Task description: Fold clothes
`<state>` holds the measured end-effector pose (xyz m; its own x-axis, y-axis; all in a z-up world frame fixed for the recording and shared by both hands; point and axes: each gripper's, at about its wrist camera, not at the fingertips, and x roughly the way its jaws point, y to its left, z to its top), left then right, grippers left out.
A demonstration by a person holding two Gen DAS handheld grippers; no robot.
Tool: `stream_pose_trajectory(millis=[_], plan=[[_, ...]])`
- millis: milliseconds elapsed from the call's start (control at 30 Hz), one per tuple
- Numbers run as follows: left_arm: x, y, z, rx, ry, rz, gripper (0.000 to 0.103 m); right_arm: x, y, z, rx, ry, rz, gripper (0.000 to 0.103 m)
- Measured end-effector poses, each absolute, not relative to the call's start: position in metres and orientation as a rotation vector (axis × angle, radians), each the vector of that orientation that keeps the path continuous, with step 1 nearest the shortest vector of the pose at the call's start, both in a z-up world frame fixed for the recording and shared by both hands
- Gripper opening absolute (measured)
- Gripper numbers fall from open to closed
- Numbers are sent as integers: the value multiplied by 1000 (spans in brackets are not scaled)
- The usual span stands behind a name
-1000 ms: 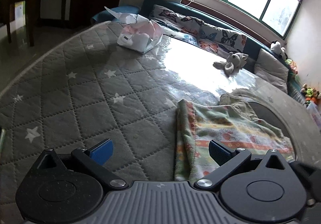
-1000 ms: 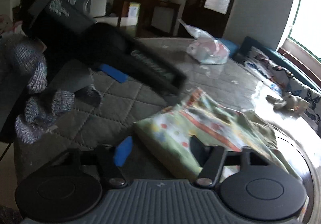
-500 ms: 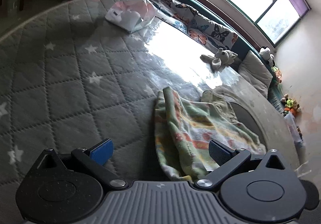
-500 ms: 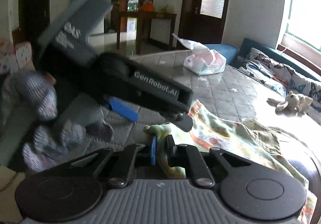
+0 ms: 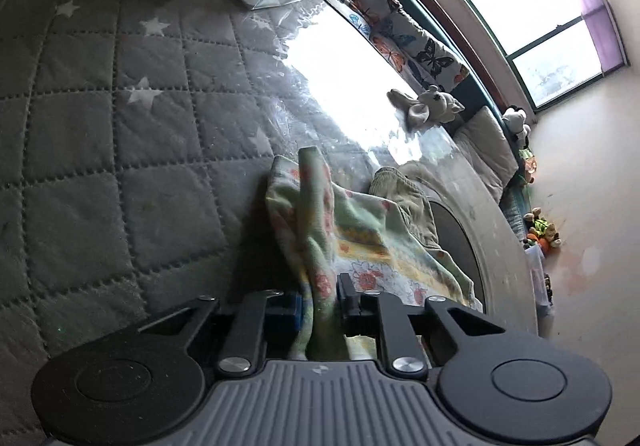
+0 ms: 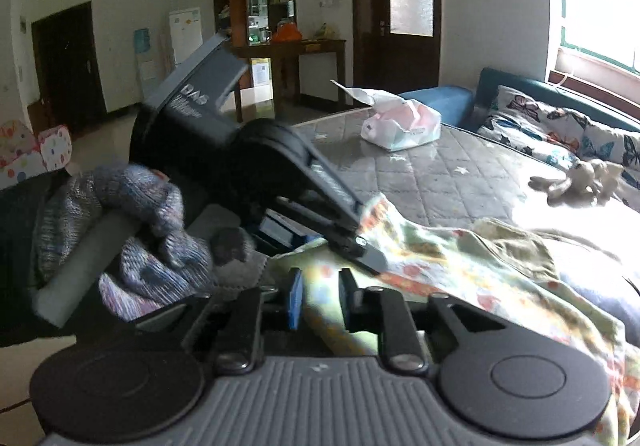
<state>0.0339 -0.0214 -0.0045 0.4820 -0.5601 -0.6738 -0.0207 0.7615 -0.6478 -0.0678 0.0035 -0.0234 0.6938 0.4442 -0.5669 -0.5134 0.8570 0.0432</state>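
Both tools, left tool [image 5: 319, 302] and right tool [image 6: 320, 300], pinch the cloth [image 5: 352, 230] edge, lifting it off the bed [image 5: 120, 106] for a fold.

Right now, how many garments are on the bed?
2. A floral cloth, pinched at its near edge by the left gripper and the right gripper, and a beige garment partly under it on the far side. More may be hidden underneath.
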Motion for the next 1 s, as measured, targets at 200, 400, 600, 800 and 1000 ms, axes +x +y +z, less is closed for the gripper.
stream_pose_trajectory(millis=[200,400,600,800,1000], plan=[[29,-23,-2,-601,1010,-366,16,-63,-58,-28,-66,626,354,34],[29,-30,-1,-561,994,-368,16,-47,-131,-39,-2,666,110,47],[28,-34,0,-532,984,-365,16,-36,-187,-56,103,697,-35,58],[28,-36,1,-507,978,-365,16,-28,-199,-70,162,725,-52,61],[27,-39,3,-480,966,-368,15,-25,-195,-73,193,721,-22,29]])
